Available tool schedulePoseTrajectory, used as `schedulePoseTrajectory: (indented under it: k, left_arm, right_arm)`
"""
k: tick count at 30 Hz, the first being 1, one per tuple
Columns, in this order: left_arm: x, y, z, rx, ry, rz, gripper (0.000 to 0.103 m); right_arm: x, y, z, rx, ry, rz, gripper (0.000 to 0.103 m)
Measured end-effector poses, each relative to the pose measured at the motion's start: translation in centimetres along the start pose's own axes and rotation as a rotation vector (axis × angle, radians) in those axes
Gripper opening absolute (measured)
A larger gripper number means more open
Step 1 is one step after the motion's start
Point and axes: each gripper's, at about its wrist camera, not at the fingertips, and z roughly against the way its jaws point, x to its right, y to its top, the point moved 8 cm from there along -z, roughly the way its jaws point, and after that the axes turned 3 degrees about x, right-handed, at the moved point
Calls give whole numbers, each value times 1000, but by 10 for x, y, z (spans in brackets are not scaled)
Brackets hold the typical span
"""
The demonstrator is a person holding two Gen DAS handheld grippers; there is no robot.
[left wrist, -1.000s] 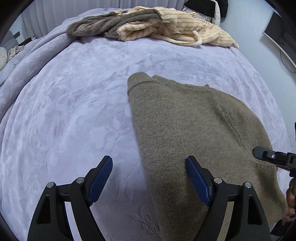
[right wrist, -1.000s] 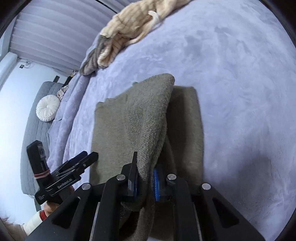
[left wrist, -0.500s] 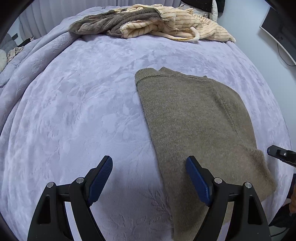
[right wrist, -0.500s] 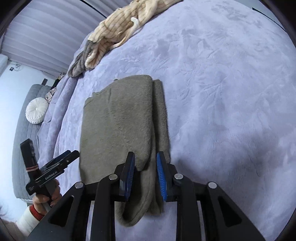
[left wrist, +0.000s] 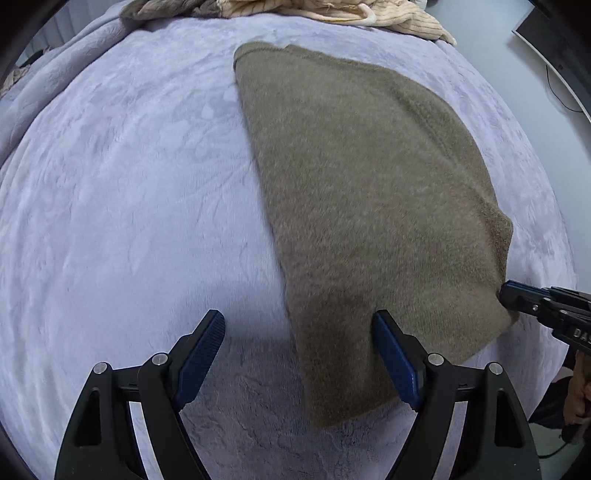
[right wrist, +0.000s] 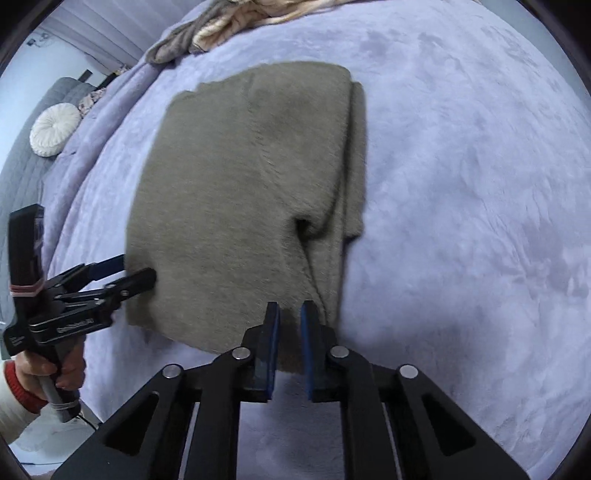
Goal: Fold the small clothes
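Note:
An olive-green knitted sweater (left wrist: 362,192) lies folded flat on the lilac bedspread (left wrist: 122,206); it also shows in the right wrist view (right wrist: 236,192). My left gripper (left wrist: 299,332) is wide open, its fingers straddling the sweater's near left corner. It also shows in the right wrist view (right wrist: 123,273), with its tips at the sweater's left edge. My right gripper (right wrist: 288,314) has its jaws slightly apart and empty, just above the sweater's near edge. Its tip shows in the left wrist view (left wrist: 517,291) at the sweater's right corner.
A pile of cream striped and brown clothes (left wrist: 295,7) lies at the far end of the bed. A grey sofa with a round white cushion (right wrist: 55,129) stands left of the bed. A dark monitor (left wrist: 561,48) is at the far right.
My right gripper let go of the sweater's folded flap, which dropped flat onto the sweater. Both grippers have moved closer over the sweater's near edge.

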Motion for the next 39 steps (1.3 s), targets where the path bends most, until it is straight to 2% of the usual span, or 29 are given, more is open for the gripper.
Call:
schedulePoseTrajectory:
  k: [1, 3, 8, 11, 12, 13, 15, 17, 19, 20, 21, 22, 24, 27, 33, 36, 39]
  left_arm:
    - [-1, -5, -2, -5, -6, 9, 83]
    - [-2, -12, -3, -2, -7, 9, 83]
    - [-4, -17, 6, -16, -1, 14, 83]
    - [-9, -16, 10, -17, -3, 17, 83]
    - [-10, -16, 9, -20, -7, 20, 83]
    - [-11, -16, 8, -22, -7, 23, 83]
    - [-10, -16, 8, -22, -4, 25, 83]
    - [-8, -16, 8, -20, 0, 25, 83]
    - [-7, -16, 9, -20, 1, 25, 83]
    - [-7, -16, 9, -22, 1, 28, 83]
    - [-7, -16, 9, -23, 0, 30, 83]
    - [-6, -16, 10, -21, -2, 31, 83]
    - [-6, -16, 9, -20, -9, 34, 83]
    - [-8, -20, 6, -35, -18, 49, 83]
    - [-7, -19, 9, -42, -16, 38, 83]
    - [-10, -19, 11, -45, -16, 46, 83]
    - [-7, -17, 10, -42, -10, 47, 83]
  right_arm:
    - [9, -6, -7, -6, -11, -9, 4]
    - [20, -13, -11, 2, -44, -5, 19]
    - [22, -13, 3, 32, 14, -104, 20]
    - [19, -4, 26, 99, 86, -156, 22]
    - [20, 3, 32, 119, 102, -170, 27]
    - [20, 11, 35, 132, 134, -193, 38]
    - [21, 26, 36, 158, 213, -253, 46]
    - [19, 40, 27, 146, 301, -322, 46]
    - [21, 46, 8, 96, 309, -362, 44]
    - [24, 47, -2, 61, 280, -373, 33]
    - [25, 48, -8, 39, 270, -376, 11]
    - [24, 50, -8, 48, 262, -365, 11]
    - [23, 52, -1, 78, 192, -289, 11]
    - [32, 39, -15, 52, 136, -255, 11]
    - [48, 26, -10, 71, 191, -411, 11]
    - [55, 15, -1, 68, 203, -485, 22]
    - [57, 7, 8, 55, 136, -452, 22]
